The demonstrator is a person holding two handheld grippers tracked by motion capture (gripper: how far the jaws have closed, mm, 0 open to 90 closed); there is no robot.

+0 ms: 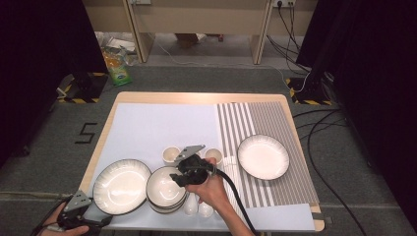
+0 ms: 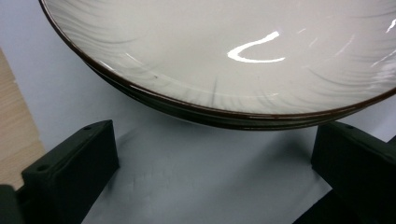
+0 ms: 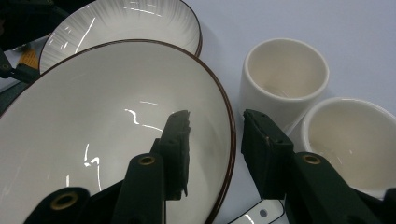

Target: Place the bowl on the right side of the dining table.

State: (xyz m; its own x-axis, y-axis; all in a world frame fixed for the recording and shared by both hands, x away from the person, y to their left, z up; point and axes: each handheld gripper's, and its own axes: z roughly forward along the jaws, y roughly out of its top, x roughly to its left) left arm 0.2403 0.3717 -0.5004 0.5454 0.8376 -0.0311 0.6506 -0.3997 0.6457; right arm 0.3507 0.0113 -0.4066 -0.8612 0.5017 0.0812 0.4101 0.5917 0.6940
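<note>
High view: we count two plates, left plate [image 1: 121, 186] and right plate [image 1: 263, 156], one stack of bowls [image 1: 166, 189] and two cups [image 1: 171, 154]. Our right gripper [image 1: 183, 175] straddles the top bowl's rim, jaws apart; our left gripper [image 1: 91, 223] stands spread before the left plate.

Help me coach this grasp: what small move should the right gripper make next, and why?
Probably close the right gripper onto the bowl rim: one jaw sits inside, one outside, a gap either side. The cups stand close, so keep it small.
</note>
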